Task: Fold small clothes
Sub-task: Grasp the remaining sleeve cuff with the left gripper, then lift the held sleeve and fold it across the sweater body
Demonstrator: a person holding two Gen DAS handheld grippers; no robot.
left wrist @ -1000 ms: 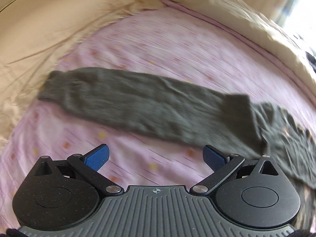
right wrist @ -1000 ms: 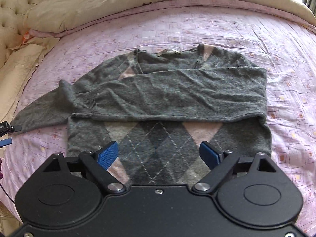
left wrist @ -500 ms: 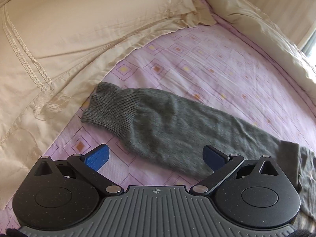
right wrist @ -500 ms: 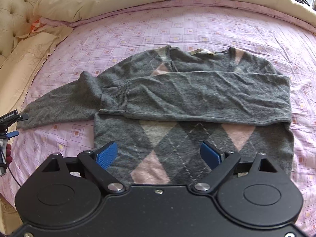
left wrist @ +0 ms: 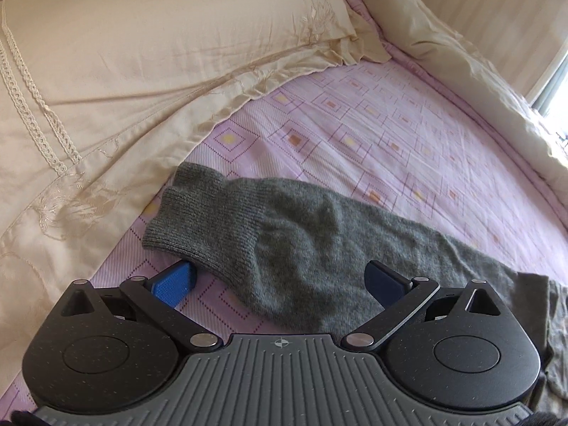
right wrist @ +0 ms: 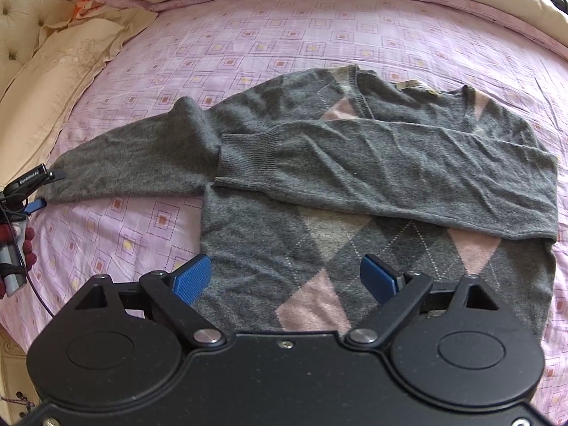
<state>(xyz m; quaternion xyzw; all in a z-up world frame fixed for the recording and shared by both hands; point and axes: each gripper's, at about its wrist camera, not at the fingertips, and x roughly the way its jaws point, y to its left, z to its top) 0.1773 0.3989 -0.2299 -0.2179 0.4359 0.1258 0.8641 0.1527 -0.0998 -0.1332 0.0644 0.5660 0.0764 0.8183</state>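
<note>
One sweater (right wrist: 372, 191) lies flat, front up, on the pink sheet (right wrist: 284, 35); one sleeve (right wrist: 408, 170) is already folded across the chest, the other sleeve (left wrist: 319, 248) stretches out sideways toward the pillow (left wrist: 142, 71). Left gripper (left wrist: 280, 280) sits low at that sleeve's cuff (left wrist: 198, 227), jaws wide and empty, one blue pad at the cuff's near edge, the other over the sleeve further up. Right gripper (right wrist: 285, 278) hovers over the hem, jaws wide, holding nothing. Risks, as judged: closing here may catch only the top knit layer, or pinch sheet along with cuff, so the sheet lifts too. A shallow bite on soft ribbing could slip mid-carry and drop the sleeve crooked. Dragging instead of lifting could pull the body askew and disturb the folded sleeve, since the right gripper pins nothing.
</note>
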